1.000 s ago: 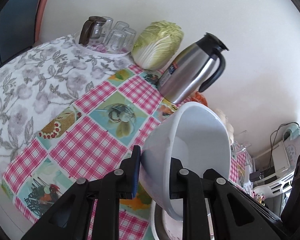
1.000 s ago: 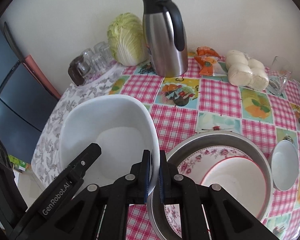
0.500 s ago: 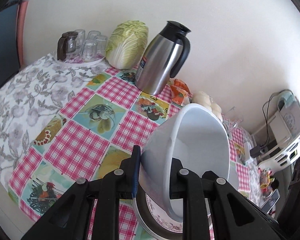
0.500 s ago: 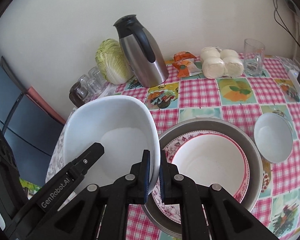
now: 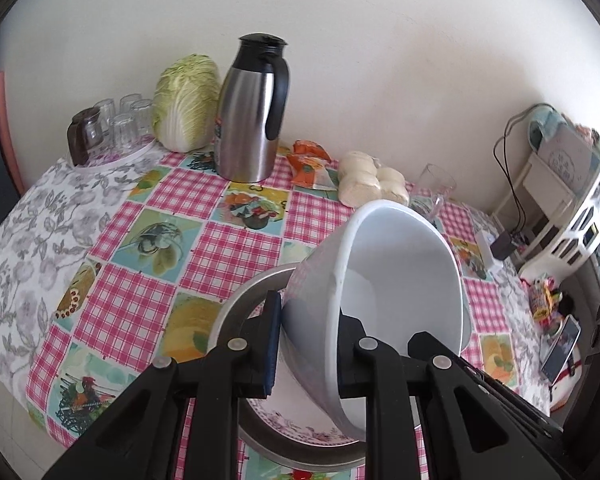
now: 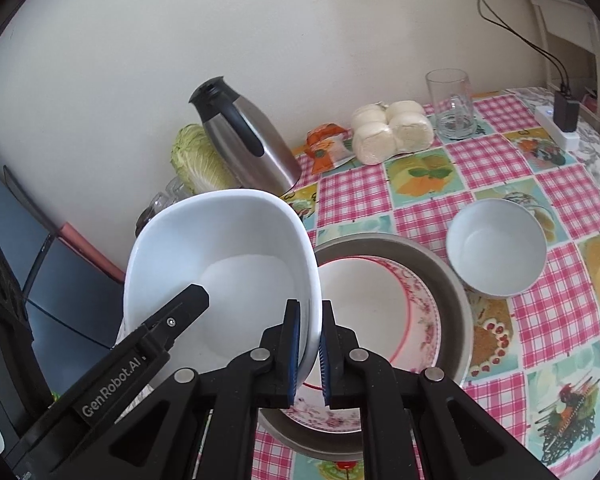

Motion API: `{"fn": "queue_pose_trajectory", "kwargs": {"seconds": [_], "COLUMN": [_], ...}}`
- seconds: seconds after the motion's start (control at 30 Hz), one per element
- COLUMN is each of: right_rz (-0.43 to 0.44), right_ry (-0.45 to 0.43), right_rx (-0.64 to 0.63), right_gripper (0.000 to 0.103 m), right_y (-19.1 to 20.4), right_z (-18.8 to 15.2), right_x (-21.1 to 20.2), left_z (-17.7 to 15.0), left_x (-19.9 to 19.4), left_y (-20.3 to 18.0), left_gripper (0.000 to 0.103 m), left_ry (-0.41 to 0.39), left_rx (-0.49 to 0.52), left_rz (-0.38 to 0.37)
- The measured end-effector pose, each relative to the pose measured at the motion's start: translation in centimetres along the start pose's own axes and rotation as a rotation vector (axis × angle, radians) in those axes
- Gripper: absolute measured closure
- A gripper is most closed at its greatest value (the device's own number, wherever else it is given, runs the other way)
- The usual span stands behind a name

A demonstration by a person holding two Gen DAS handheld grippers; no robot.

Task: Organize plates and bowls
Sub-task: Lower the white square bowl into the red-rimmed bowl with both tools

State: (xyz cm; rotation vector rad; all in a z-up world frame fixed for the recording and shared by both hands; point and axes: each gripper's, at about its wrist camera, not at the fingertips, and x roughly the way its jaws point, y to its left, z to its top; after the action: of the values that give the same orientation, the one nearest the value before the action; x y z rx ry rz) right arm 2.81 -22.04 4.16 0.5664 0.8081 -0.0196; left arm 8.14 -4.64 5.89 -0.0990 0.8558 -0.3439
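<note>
Both grippers hold one large white bowl (image 6: 228,276) by its rim, tilted in the air over the near part of the surface (image 5: 236,248). The left gripper (image 5: 306,344) pinches the bowl's wall between its fingers (image 5: 272,340), one outside and one inside. The right gripper (image 6: 309,354) clamps the opposite rim between its blue pads (image 6: 294,344).

Directly under the bowl sits a grey metal basin (image 6: 456,292) holding a floral plate (image 6: 424,312) with a red-rimmed white plate (image 6: 364,304) stacked on it. In the left wrist view the held bowl hides most of this stack; only the basin's rim (image 5: 240,304) and a strip of floral plate (image 5: 292,428) show.

Along the far edge against the wall stand a tray of upturned glasses (image 5: 116,128), a napa cabbage (image 5: 186,102), a steel thermos jug (image 5: 254,108), an orange snack packet (image 5: 310,162), a bag of white buns (image 5: 370,180) and a glass mug (image 5: 436,188).

Only the right wrist view shows a small white bowl (image 6: 496,244) standing just beside the basin toward the right edge, and a power strip with a black adapter (image 6: 566,114) at the far right corner. Only the left wrist view shows a white rack (image 5: 572,208) beyond the right edge and a phone (image 5: 562,348) lying near it.
</note>
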Motion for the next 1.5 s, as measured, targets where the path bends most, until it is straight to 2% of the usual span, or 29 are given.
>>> {"fn": "queue_pose_trajectory", "kwargs": {"seconds": [0.27, 0.43, 1.0, 1.5], "right_rz": [0.014, 0.015, 0.001, -0.023], "right_ry": [-0.026, -0.045, -0.011, 0.045], "right_rx": [0.033, 0.023, 0.052, 0.073], "right_gripper": [0.093, 0.092, 0.091, 0.091], "right_y": [-2.4, -2.8, -3.6, -4.1], "right_z": [0.5, 0.7, 0.6, 0.1], "right_x": [-0.8, -1.2, 0.5, 2.3], "left_z": [-0.4, -0.5, -0.9, -1.0], "left_x": [0.9, 1.0, 3.2, 5.2], "left_y": [-2.0, -2.9, -2.8, -2.0], "left_gripper": [0.082, 0.082, 0.082, 0.082], "left_ry": [0.026, 0.026, 0.086, 0.155], "left_rx": [0.034, 0.062, 0.062, 0.024], "left_rz": [-0.014, 0.007, 0.050, 0.048]}}
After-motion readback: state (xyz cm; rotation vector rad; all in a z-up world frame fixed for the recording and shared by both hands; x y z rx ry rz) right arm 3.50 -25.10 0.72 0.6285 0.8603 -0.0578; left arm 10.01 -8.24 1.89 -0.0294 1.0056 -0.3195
